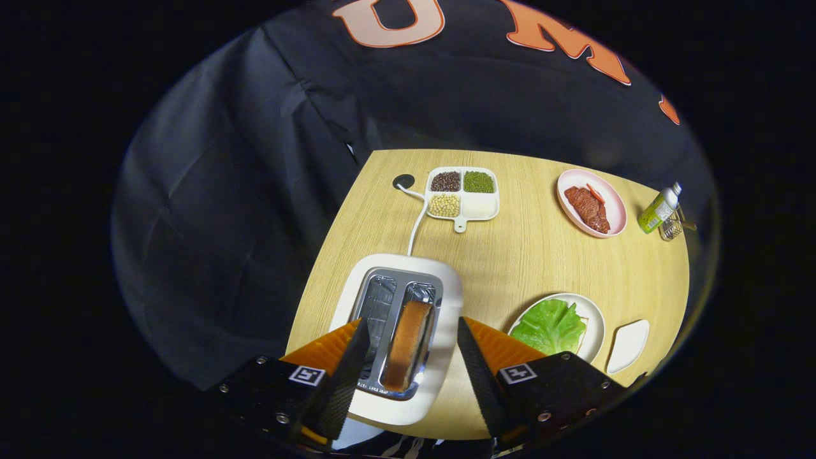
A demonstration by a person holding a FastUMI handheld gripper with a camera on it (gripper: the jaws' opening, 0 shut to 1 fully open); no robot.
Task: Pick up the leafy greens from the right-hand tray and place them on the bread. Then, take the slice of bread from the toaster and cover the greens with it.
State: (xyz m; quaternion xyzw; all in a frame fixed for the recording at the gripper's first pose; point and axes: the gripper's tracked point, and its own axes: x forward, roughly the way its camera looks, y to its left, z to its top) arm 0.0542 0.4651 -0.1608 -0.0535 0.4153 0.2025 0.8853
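I look down on a white toaster [446, 299] with two slots. A brown slice of bread [407, 344] stands in its right slot; the left slot is empty. My gripper [411, 331] hangs open above the toaster, with the slice showing between the two fingers and clear of both. To the right of the toaster, a round white plate [594, 319] carries a green lettuce leaf [549, 326]. I cannot see any bread under the leaf. Part of that plate is hidden behind my right finger [491, 347].
The toaster's white cord [417, 220] runs back to a hole in the wooden table [523, 255]. Farther back stand a divided white dish of beans [462, 191], a pink plate of meat [591, 203] and a green bottle [660, 209]. A small empty white dish [628, 345] lies right of the lettuce plate.
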